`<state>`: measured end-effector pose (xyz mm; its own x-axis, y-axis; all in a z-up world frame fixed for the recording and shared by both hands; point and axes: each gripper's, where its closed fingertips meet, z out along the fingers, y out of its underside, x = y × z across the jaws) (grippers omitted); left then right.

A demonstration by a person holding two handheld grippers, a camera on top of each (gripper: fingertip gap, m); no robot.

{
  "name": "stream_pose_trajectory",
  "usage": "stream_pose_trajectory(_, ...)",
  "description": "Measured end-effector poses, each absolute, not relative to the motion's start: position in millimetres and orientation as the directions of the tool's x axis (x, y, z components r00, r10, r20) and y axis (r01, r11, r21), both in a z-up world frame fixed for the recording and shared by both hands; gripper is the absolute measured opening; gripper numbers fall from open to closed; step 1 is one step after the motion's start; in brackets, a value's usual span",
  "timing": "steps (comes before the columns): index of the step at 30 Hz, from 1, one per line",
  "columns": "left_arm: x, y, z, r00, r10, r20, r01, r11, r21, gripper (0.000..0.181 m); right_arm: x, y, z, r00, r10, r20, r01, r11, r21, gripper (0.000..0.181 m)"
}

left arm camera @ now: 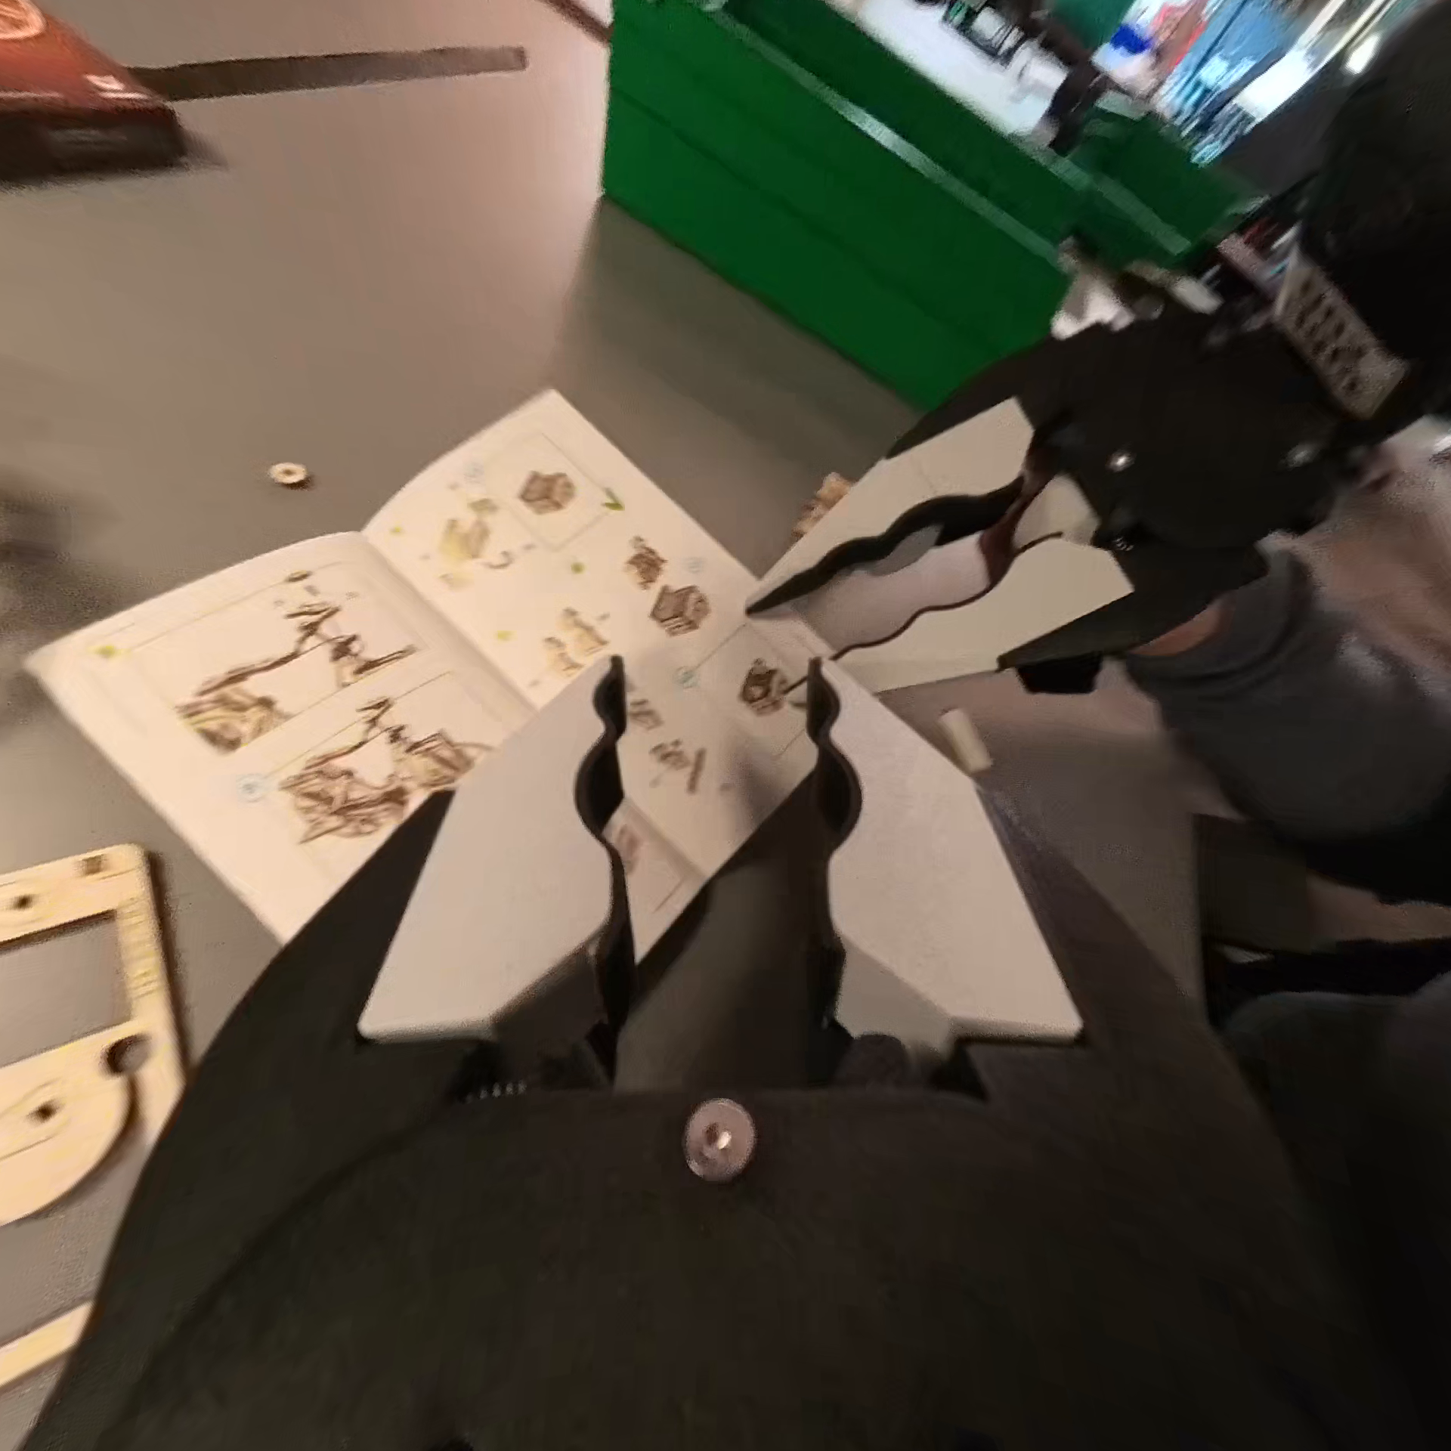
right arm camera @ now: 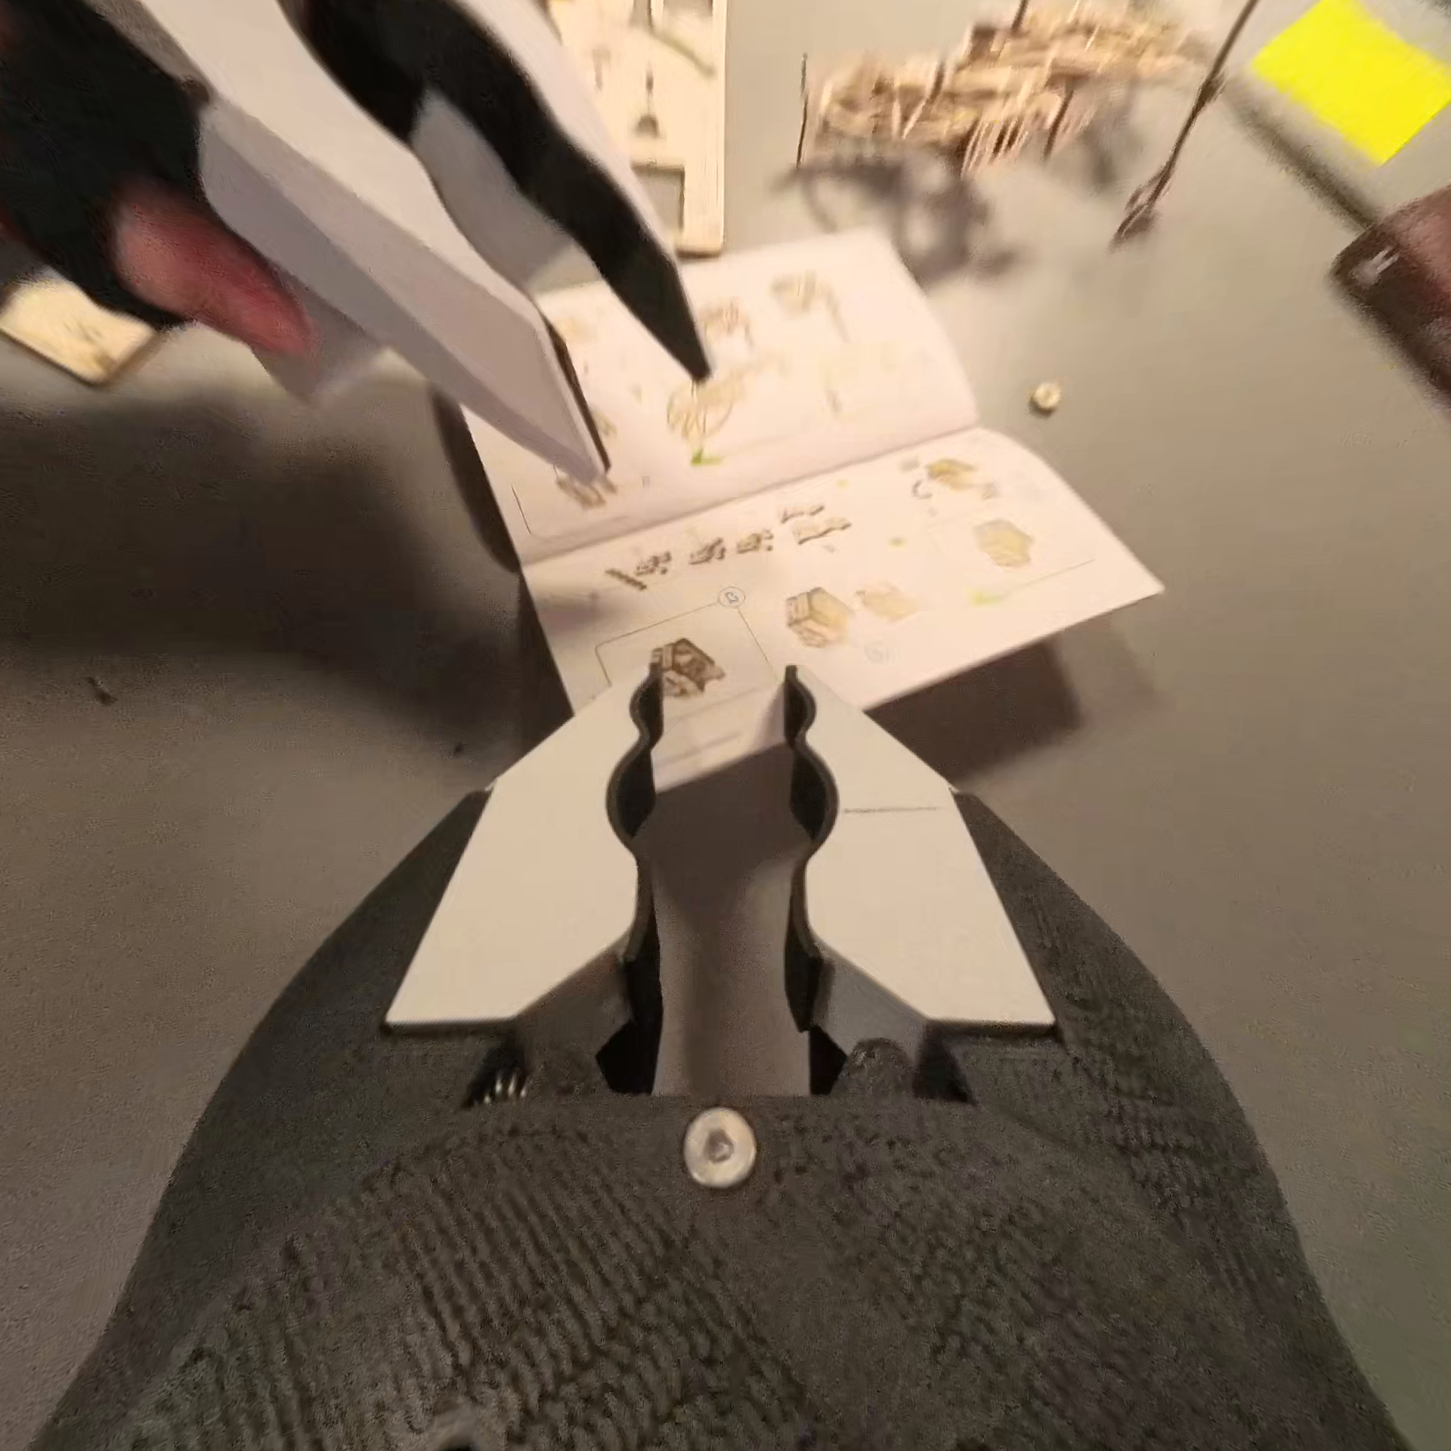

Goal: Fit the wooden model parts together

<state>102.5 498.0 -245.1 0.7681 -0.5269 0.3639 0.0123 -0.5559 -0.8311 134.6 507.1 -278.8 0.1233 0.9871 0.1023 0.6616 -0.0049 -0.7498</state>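
Observation:
My left gripper (left arm camera: 716, 667) is open and empty, its tips over the lower right of an open instruction booklet (left arm camera: 392, 667) on the grey table. My right gripper (right arm camera: 722, 679) is also open and empty, at the booklet's (right arm camera: 903, 550) near edge. Each shows in the other's view: the right one (left arm camera: 871, 636) at upper right, the left one (right arm camera: 648, 420) at upper left, above the page. A partly built wooden model (right arm camera: 1005, 86) stands blurred at the far side. A punched wooden sheet (left arm camera: 71, 1021) lies at lower left. A small wooden ring (left arm camera: 289, 473) and a short peg (left arm camera: 962, 738) lie loose.
A green crate (left arm camera: 785, 196) stands beyond the booklet, with a dark red box (left arm camera: 71, 102) at the far left. Another wooden sheet (right arm camera: 675, 118) lies past the booklet, and a yellow paper (right arm camera: 1350, 71) at the far right. The ring also shows in the right wrist view (right arm camera: 1044, 395). Left tips to right tips: about 6 centimeters. The short peg (left arm camera: 962, 738) sits 10 centimeters or so from the ends of my right fingers.

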Motion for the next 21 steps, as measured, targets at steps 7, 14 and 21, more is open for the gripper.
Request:
stream_pose_trajectory(7,102.1,496.8,-289.5,0.796,-0.517,0.315,-0.086,-0.611,-0.787,0.044,137.5,508.8,-307.6,0.078,0.993,0.088,0.765,-0.003,-0.644,0.028)
stream_pose_trajectory(14,101.8,495.1,-300.7,0.826,-0.519,0.22,-0.176,-0.608,-0.774,0.047,138.0,507.3,-307.4,0.07,0.993,0.099,0.744,0.014,-0.668,0.024)
stream_pose_trajectory(21,103.7,494.4,-302.6,0.825,-0.537,0.172,-0.22,-0.588,-0.778,0.05,137.3,505.2,-307.8,0.039,0.996,0.077,0.716,0.025,-0.697,0.02)
